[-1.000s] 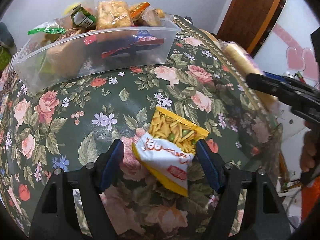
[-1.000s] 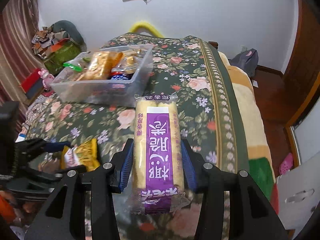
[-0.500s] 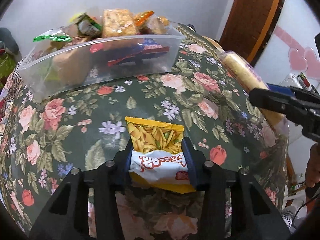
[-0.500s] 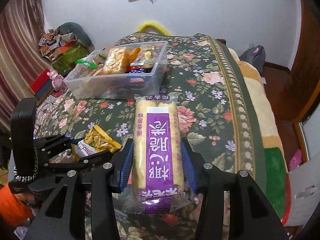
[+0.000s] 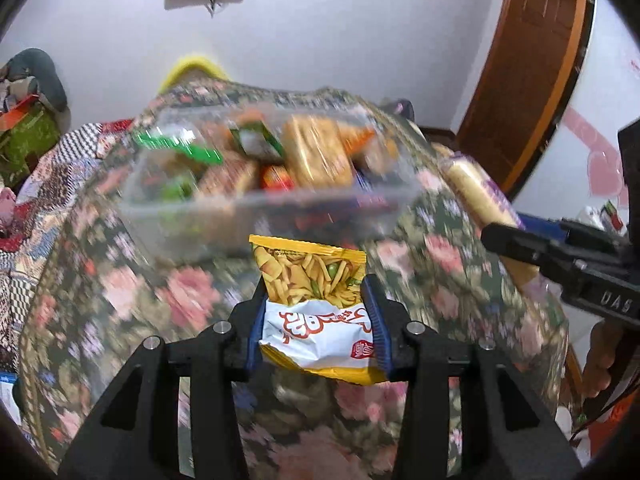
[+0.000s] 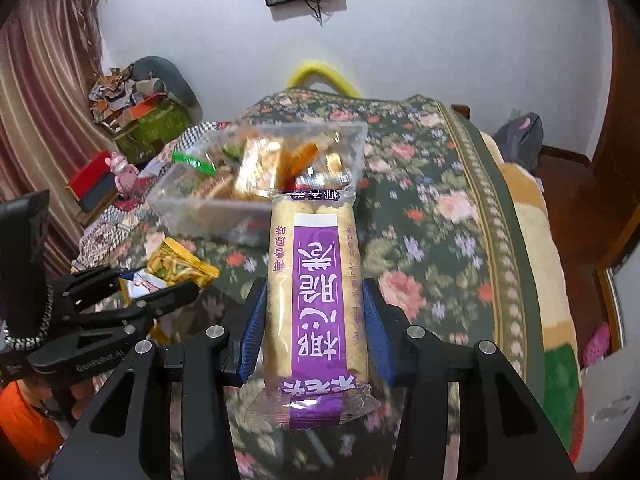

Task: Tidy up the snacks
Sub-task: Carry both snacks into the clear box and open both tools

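My left gripper point(image 5: 316, 320) is shut on a yellow and white snack packet point(image 5: 316, 304) and holds it above the floral cloth, just in front of the clear plastic bin point(image 5: 264, 208) full of snacks. My right gripper point(image 6: 316, 320) is shut on a long purple-labelled pack of rice crackers point(image 6: 318, 292), held above the cloth near the bin point(image 6: 208, 212). The left gripper with its packet point(image 6: 176, 268) shows at the left of the right wrist view. The right gripper's cracker pack point(image 5: 480, 196) shows at the right of the left wrist view.
The floral cloth point(image 6: 432, 216) covers a bed or table with a striped border along its right edge. A heap of boxes and clothes point(image 6: 140, 108) lies at the far left by the curtain. A wooden door point(image 5: 520, 68) stands at the right.
The left gripper closed on the yellow packet and lifted it off the cloth toward the bin. The right gripper with the cracker pack rose and moved closer to the bin.
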{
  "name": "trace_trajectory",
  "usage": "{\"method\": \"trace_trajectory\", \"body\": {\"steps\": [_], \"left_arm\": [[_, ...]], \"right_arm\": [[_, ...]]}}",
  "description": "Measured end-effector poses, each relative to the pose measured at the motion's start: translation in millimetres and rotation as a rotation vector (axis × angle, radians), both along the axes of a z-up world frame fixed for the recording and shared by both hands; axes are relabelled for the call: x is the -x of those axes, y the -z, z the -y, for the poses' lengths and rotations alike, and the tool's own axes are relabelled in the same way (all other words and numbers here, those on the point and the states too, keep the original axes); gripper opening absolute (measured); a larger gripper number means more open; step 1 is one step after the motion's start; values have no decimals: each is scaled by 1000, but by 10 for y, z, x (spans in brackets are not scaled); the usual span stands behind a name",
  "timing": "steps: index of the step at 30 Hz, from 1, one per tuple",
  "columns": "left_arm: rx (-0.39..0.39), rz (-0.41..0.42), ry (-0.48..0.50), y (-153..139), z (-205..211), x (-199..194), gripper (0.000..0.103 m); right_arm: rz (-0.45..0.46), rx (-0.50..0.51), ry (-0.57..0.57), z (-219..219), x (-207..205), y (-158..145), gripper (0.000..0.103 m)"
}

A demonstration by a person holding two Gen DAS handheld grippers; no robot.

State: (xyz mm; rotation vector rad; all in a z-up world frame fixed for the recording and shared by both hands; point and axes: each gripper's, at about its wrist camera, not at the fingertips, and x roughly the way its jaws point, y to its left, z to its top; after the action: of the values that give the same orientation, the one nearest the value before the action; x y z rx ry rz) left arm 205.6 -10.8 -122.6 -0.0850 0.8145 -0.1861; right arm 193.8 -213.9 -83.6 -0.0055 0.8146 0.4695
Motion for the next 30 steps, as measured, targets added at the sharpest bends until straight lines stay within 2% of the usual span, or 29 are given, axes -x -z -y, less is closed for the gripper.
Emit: {"method": "trace_trajectory", "body": {"steps": [9,20,28,30], "left_arm": [[9,66,-74,-347,-388,-427,44],[-9,55,-114,-224,-537,-972,44],[-29,44,-161,-93,-625,-1153,45],[-22,37,-161,-75,-633,-1149,48]], "right_arm": [[44,-5,-3,-301,-411,-132,43],[33,30,-20,-701,-994,-115,43],[5,63,-32,-761,-1103,-14,43],[7,67,-32,-750,-1068,-29,44]]}}
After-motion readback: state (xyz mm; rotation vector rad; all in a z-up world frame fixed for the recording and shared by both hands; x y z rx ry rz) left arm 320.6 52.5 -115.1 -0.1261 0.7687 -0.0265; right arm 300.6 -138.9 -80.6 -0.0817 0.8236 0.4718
